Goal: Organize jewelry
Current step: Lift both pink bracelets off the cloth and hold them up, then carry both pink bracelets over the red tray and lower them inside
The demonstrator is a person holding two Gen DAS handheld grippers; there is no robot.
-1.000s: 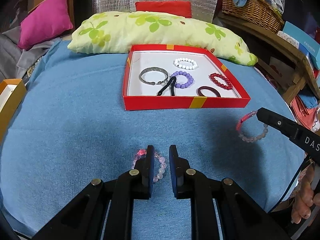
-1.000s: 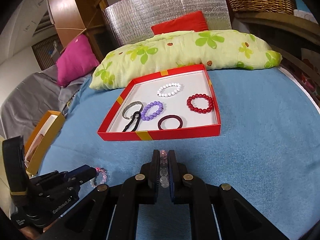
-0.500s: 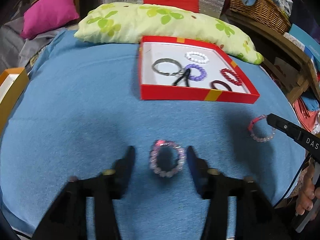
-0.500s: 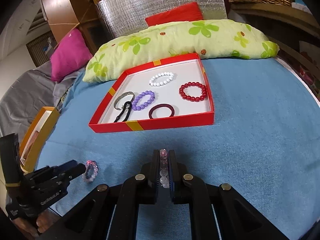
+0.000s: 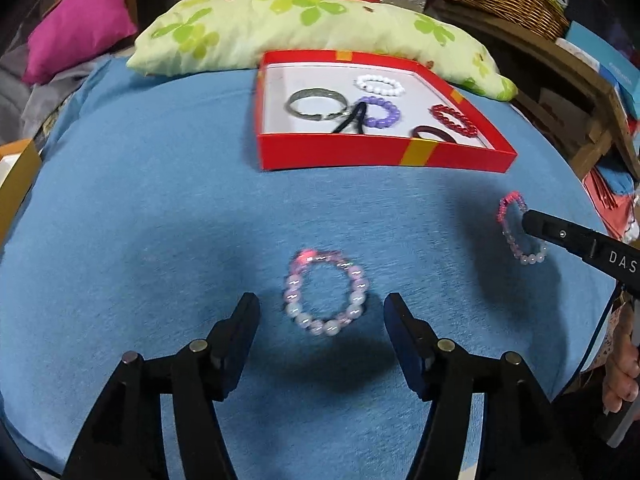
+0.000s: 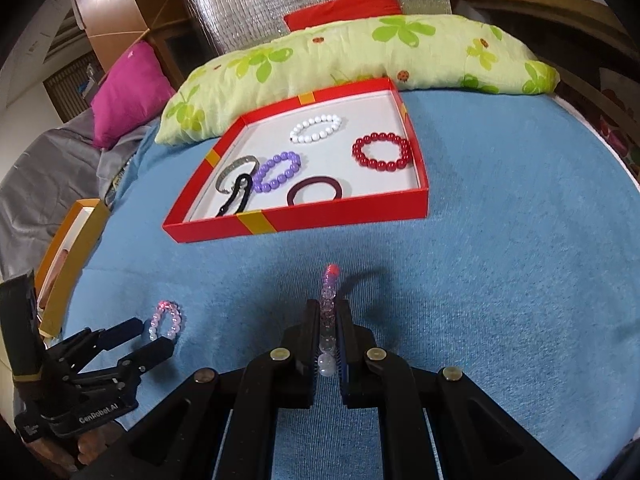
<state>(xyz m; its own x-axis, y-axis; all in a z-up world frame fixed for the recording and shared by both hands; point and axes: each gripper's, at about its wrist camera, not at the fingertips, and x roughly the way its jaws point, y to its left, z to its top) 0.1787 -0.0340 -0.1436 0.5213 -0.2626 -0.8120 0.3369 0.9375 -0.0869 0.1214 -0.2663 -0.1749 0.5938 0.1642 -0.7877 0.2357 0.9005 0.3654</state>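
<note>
Left claw (image 5: 322,312) has sprung apart, dropping its pink bracelet (image 5: 325,292) onto the bed (image 5: 140,220); right claw (image 6: 329,320) stays clamped on its beaded bracelet (image 6: 329,300), far red box (image 6: 344,214) next.

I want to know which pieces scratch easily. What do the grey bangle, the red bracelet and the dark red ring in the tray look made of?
Grey bangle: probably metal, a dull silvery open cuff.
Red bracelet: glossy round beads with bright highlights, glass or plastic; I cannot tell which.
Dark red ring: matte and slightly uneven, likely a fabric-covered elastic band.

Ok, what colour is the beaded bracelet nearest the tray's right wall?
Red bracelet, glossy round beads; clearest in the right wrist view.
</note>
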